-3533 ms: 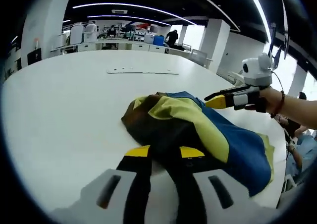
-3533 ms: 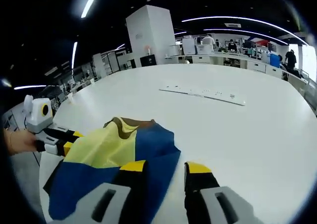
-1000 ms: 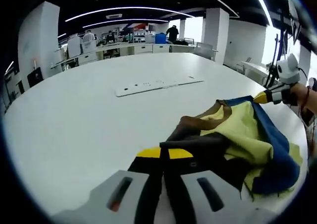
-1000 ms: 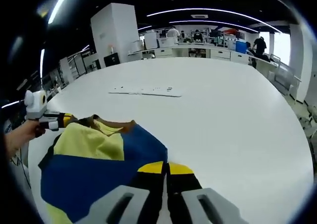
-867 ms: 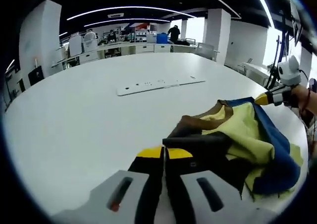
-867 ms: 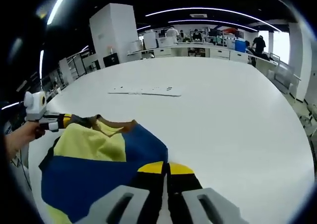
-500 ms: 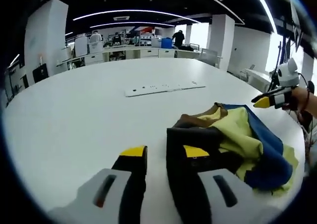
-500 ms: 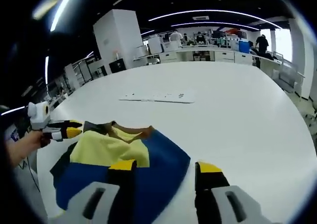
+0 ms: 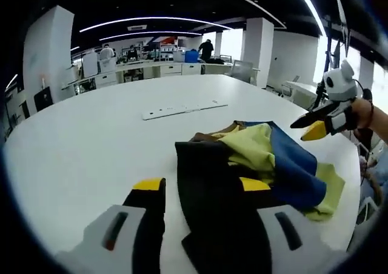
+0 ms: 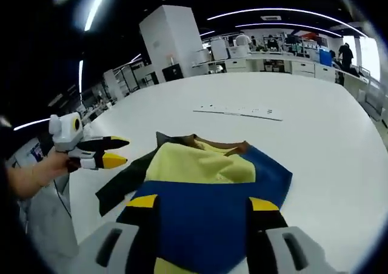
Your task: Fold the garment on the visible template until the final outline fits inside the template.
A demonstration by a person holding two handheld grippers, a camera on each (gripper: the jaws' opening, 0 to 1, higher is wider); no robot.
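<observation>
Both hand-held grippers stood wide and held nothing: the left hand-held gripper and right hand-held gripper each framed the crumpled garment lying on the white tabletop.

Open-plan lab or office: a large white table, white square pillars, long ceiling light strips, and rows of workbenches with equipment and people are seen at the back.
</observation>
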